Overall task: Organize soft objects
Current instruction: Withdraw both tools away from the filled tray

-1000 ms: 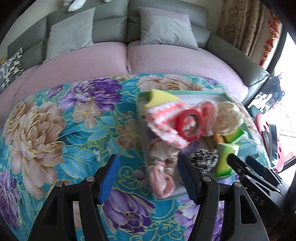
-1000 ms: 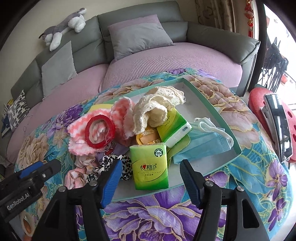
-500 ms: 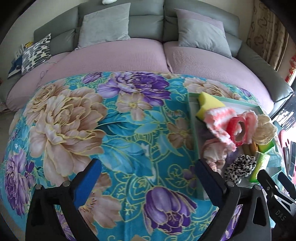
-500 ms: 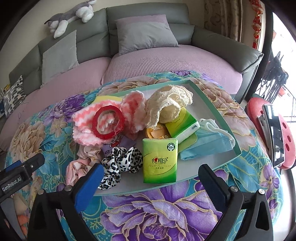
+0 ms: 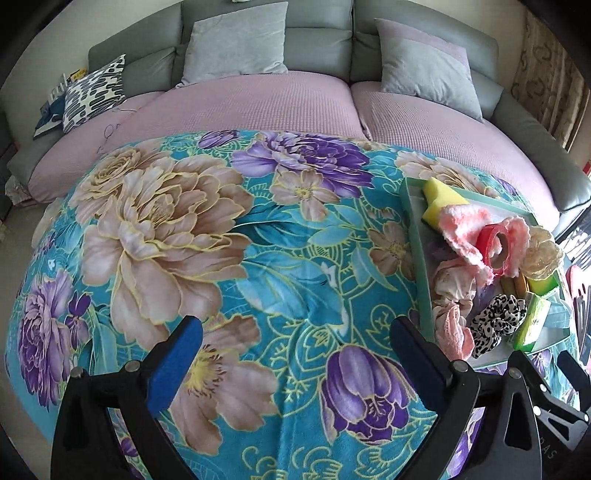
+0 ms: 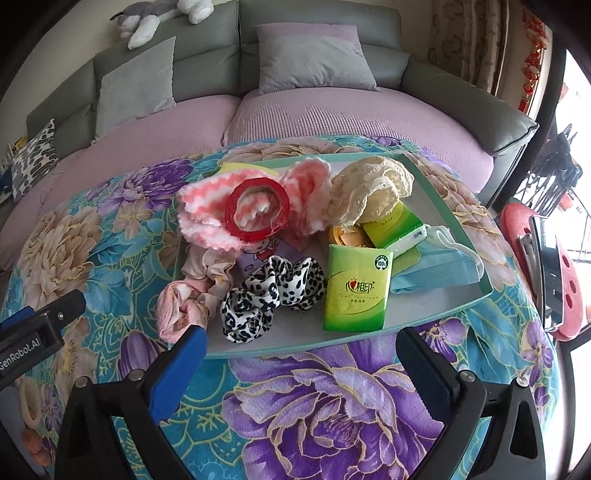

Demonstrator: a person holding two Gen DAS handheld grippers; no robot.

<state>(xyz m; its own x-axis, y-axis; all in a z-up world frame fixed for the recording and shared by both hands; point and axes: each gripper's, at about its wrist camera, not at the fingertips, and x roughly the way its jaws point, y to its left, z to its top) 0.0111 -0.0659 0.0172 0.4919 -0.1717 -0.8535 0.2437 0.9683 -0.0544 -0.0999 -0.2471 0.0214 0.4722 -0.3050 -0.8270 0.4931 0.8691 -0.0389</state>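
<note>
A teal-rimmed tray point(image 6: 447, 210) on the floral blanket holds a pink knit piece with a red tape ring point(image 6: 257, 210), a cream lace piece point(image 6: 369, 192), a leopard scrunchie point(image 6: 273, 291), a pink scrunchie point(image 6: 181, 306), green tissue packs point(image 6: 356, 291), a blue face mask point(image 6: 439, 266) and a yellow sponge point(image 5: 439, 201). My right gripper point(image 6: 299, 354) is open and empty just in front of the tray. My left gripper point(image 5: 295, 343) is open and empty over bare blanket, with the tray point(image 5: 415, 236) to its right.
The floral blanket point(image 5: 221, 240) covers a round table in front of a grey and lilac sofa point(image 5: 258, 96) with cushions. A plush toy point(image 6: 159, 14) lies on the sofa back. A red stool point(image 6: 535, 266) stands at the right.
Both grippers have opened wider. The left gripper has swung left, away from the tray, over bare blanket. The right gripper has pulled back a little from the tray.
</note>
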